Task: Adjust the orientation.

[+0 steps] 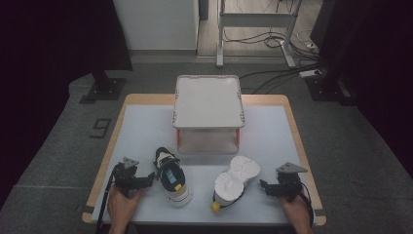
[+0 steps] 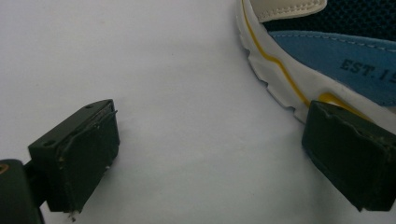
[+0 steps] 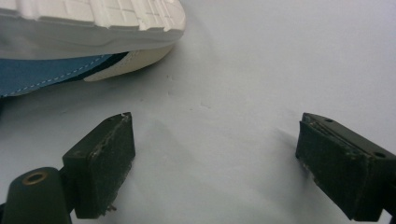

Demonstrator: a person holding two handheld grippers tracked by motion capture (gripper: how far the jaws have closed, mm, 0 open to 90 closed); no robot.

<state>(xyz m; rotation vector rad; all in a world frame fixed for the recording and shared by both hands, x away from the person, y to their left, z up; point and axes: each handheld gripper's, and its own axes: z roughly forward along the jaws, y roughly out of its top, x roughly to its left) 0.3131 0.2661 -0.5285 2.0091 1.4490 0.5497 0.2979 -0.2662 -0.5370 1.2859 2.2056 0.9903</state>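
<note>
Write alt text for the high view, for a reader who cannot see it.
Two sneakers lie on a white table: one upright at the left, the other flipped sole-up at the right. A person's hands hold an open left tool beside the upright shoe and an open right tool beside the flipped one, neither gripping anything. Behind the shoes stands a small white shelf on red legs.

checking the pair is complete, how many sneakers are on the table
2. One white, blue and yellow sneaker stands upright beside the left gripper; the other white-soled sneaker lies sole-up near the right gripper.
</note>
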